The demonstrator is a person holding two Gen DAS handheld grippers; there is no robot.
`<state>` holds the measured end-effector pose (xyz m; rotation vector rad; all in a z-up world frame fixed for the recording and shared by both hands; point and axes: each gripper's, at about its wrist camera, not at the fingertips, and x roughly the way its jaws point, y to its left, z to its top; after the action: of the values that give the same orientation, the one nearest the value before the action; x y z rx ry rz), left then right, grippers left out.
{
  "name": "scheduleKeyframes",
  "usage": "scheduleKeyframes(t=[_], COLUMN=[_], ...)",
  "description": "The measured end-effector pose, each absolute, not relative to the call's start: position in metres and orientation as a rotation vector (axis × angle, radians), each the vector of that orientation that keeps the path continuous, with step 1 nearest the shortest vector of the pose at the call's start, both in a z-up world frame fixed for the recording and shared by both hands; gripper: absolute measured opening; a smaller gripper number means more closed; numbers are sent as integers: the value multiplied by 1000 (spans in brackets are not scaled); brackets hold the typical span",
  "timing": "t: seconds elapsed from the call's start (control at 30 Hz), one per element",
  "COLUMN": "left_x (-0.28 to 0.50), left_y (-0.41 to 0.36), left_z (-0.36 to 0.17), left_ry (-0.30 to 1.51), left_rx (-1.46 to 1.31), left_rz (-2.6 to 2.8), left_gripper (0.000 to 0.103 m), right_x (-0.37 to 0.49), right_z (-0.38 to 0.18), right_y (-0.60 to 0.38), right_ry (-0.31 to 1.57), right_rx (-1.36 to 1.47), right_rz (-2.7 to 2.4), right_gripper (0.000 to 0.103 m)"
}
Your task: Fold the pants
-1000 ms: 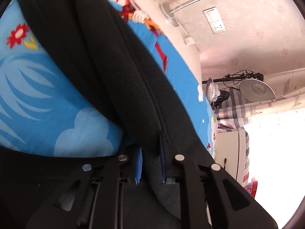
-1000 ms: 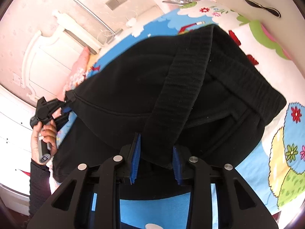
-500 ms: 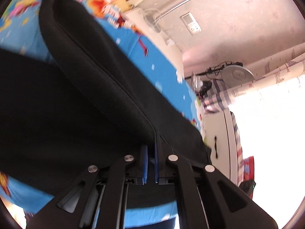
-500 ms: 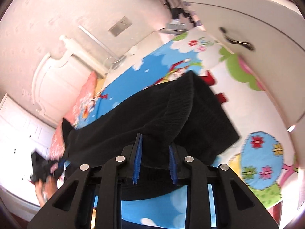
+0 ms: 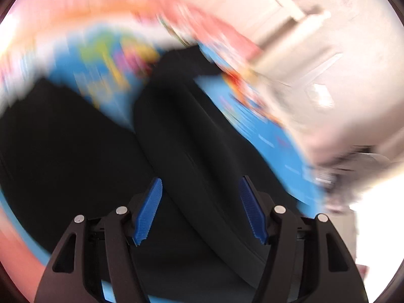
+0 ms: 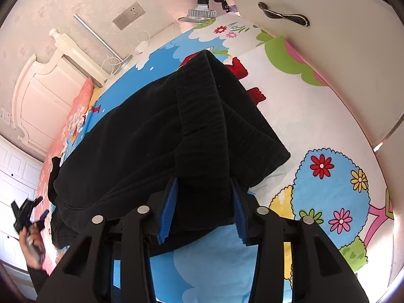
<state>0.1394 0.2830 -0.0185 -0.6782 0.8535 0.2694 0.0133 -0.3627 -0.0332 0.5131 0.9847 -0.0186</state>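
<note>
Black pants (image 6: 141, 139) lie folded on the cartoon bed sheet (image 6: 333, 181). Their ribbed waistband (image 6: 202, 111) runs toward my right gripper (image 6: 203, 180), whose jaws are opening with the band's end between the blue pads (image 6: 166, 209), no longer squeezed. The left wrist view is blurred. My left gripper (image 5: 200, 179) hangs above the black pants (image 5: 176, 131) with its jaws opening wide and nothing pinched between them. In the right wrist view the left gripper (image 6: 41, 207) shows small at the far left, in a hand, just off the pants' far end.
A white headboard (image 6: 38, 88) and a pink pillow (image 6: 80, 101) lie at the far end of the bed. A white cupboard door with a dark handle (image 6: 282, 15) stands along the right side. A lamp (image 6: 202, 12) stands behind the bed.
The left gripper let go of the pants' seam edge, opened wide and swung away. The right gripper's jaws spread apart around the waistband, which now rests on the bed.
</note>
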Motion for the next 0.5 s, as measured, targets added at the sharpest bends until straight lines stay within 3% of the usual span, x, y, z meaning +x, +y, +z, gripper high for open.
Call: scheduleKeyframes(t=[0.07, 0.17, 0.27, 0.3, 0.33, 0.37, 0.5], left_x=[179, 229, 262, 278, 290, 296, 298], left_y=[301, 301, 299, 291, 289, 291, 312], left_z=[-20, -29, -40, -46, -52, -52, 9], left_ry=[929, 1042, 1115, 1154, 1189, 1207, 1139], left_rx=[-480, -187, 55, 135, 190, 196, 45], left_rz=[365, 410, 417, 410, 438, 456, 416], left_gripper=[63, 63, 60, 52, 28, 16, 13], right_x=[14, 14, 20, 21, 23, 24, 25], right_z=[-31, -26, -27, -28, -28, -28, -10], right_y=[-361, -357, -352, -350, -349, -350, -358], right_ry=[983, 954, 965, 972, 976, 977, 943], right_rx=[508, 489, 456, 424, 401, 404, 422], right_rz=[-6, -2, -5, -26, -30, -26, 24], right_gripper=[68, 69, 51, 45, 39, 33, 24])
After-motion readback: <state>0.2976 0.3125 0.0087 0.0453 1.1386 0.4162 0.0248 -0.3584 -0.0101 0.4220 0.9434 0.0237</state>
